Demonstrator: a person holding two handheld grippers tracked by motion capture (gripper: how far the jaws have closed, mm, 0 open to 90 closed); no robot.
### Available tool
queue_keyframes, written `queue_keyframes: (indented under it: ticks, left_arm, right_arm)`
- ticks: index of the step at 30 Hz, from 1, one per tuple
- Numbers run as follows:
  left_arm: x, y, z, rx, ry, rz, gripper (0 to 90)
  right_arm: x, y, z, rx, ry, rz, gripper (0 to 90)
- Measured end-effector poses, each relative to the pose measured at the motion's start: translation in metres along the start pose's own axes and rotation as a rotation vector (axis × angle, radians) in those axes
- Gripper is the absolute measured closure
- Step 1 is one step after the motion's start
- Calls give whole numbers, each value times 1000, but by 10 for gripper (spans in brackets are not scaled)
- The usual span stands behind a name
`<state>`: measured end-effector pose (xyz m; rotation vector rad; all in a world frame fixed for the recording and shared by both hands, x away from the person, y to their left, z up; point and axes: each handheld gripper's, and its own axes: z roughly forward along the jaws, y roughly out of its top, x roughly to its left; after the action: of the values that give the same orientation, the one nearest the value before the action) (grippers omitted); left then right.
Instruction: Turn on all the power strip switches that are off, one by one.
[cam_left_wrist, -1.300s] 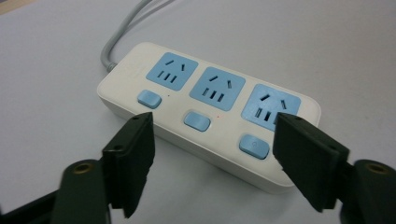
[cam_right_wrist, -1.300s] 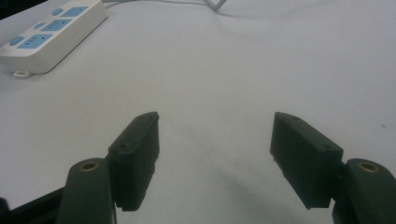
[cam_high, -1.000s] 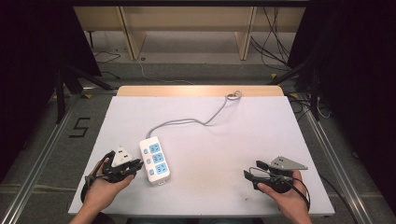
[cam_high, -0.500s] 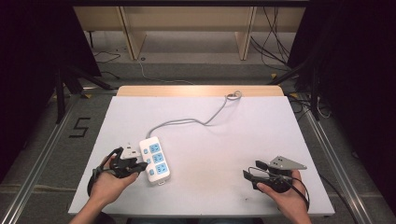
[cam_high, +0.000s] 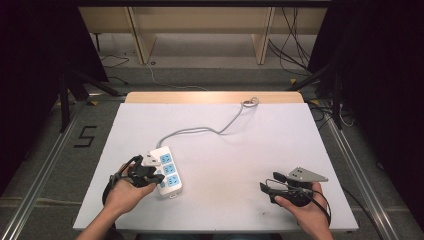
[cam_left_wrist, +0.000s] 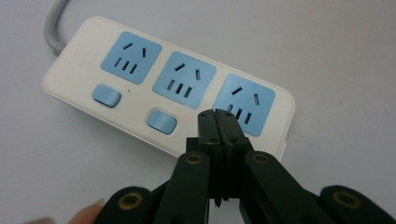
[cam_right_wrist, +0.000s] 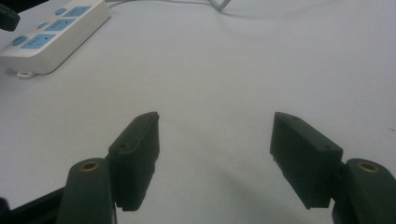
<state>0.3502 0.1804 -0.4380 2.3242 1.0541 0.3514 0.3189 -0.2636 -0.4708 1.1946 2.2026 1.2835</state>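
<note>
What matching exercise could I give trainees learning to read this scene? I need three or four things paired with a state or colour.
Things:
1. left gripper
2. right gripper
3. power strip sockets
4. power strip cable

States or colours:
A. blue
B. jaws shut, tips over the strip
C. grey, trailing to the table's far edge
D. jaws open, nothing between them

Pairs: 1-B, 2-D, 3-A, 4-C
</note>
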Motion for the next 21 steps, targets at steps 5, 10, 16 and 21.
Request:
queue_keyframes:
  ticks: [5, 10, 16, 21]
  left_arm:
    - [13, 5, -2, -12, 39, -27, 898]
    - [28, 11, 5, -3, 71, -44, 899]
    - [40, 21, 13, 7, 114, -59, 898]
    - [47, 26, 19, 11, 128, -65, 899]
  right_arm:
    - [0, 0, 1, 1, 2, -1, 338]
    - [0, 0, 0, 2, 1, 0, 338]
    - [0, 0, 1, 4, 3, 0, 338]
    - [0, 0, 0, 4, 4, -2, 338]
